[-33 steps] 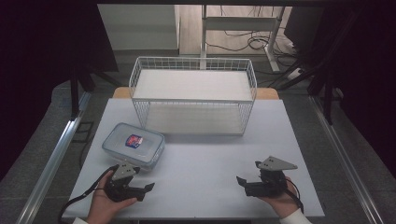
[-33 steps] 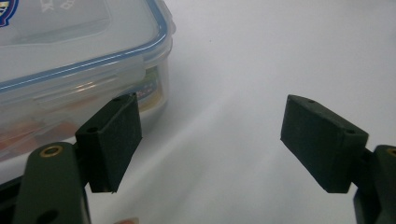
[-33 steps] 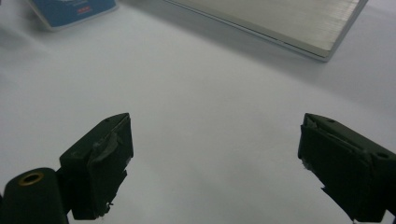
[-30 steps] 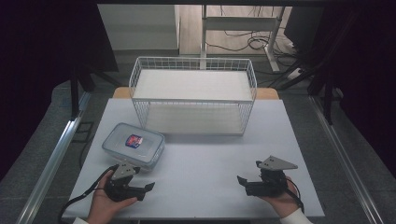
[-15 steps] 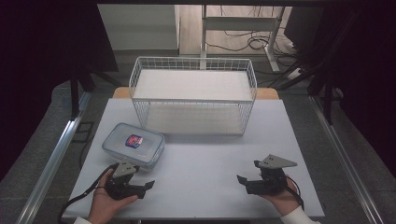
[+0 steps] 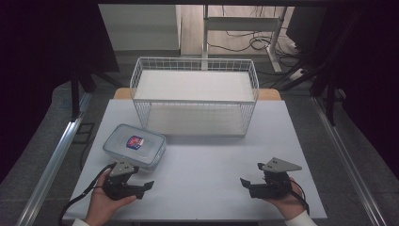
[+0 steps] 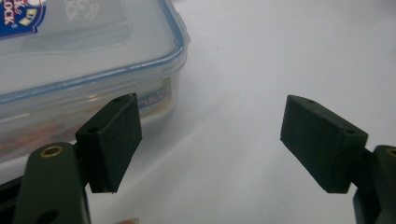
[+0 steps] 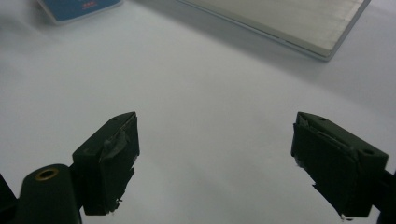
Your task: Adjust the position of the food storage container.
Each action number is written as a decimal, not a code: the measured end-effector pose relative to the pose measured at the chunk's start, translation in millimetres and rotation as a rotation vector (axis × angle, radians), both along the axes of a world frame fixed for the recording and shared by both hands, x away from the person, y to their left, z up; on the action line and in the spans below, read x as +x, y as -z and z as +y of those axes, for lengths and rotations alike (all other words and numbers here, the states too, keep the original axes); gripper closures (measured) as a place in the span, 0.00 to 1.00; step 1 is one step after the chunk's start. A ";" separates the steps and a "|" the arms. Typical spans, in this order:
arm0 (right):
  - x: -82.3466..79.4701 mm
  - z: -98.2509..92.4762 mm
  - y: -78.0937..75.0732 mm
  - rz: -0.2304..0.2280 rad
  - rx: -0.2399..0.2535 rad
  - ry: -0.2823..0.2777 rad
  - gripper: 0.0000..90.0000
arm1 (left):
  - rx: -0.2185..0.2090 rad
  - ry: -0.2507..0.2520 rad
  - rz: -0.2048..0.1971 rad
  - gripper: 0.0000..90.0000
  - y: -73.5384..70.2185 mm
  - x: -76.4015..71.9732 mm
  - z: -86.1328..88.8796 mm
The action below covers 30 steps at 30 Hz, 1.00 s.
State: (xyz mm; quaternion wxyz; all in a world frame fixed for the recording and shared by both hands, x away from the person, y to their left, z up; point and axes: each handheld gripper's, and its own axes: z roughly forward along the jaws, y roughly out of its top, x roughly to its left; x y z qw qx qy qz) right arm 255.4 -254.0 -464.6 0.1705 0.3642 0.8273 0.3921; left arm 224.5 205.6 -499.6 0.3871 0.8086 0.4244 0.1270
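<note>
A clear lidded container [image 6: 134, 145] is seen at the near left of the white table [image 6: 207, 183], in front of a wire basket [image 6: 195, 96] standing at the far middle. The left gripper [image 6: 143, 187] is held just beside the container's near edge, jaws wide apart and empty. The right gripper [image 6: 247, 184] is held low at the near right, jaws likewise spread, nothing between them. The approach step is judged to be in hand; next, the left jaws must be brought around the container's rim and closed.
</note>
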 end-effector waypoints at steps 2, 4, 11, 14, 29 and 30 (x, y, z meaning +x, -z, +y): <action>0.7 -0.3 0.9 0.009 0.000 0.003 0.17 | -0.012 -0.006 -0.002 0.23 -3.1 1.4 2.1; 0.9 -0.2 1.0 0.011 0.002 0.004 0.17 | -0.020 -0.014 -0.008 0.24 -6.5 2.2 5.0; -0.6 4.2 3.3 0.042 0.003 -0.002 0.18 | -0.023 -0.023 -0.059 0.25 -24.3 1.7 10.5; -0.2 4.4 1.0 0.074 0.052 0.006 0.18 | -0.035 -0.020 -0.056 0.26 -29.1 4.5 12.5; 2.1 4.3 7.4 0.081 0.012 0.016 0.18 | -0.027 -0.087 -0.068 0.28 -59.4 42.9 37.9; 2.1 4.4 7.4 0.081 0.012 0.017 0.18 | -0.028 -0.090 -0.069 0.29 -61.5 45.9 40.3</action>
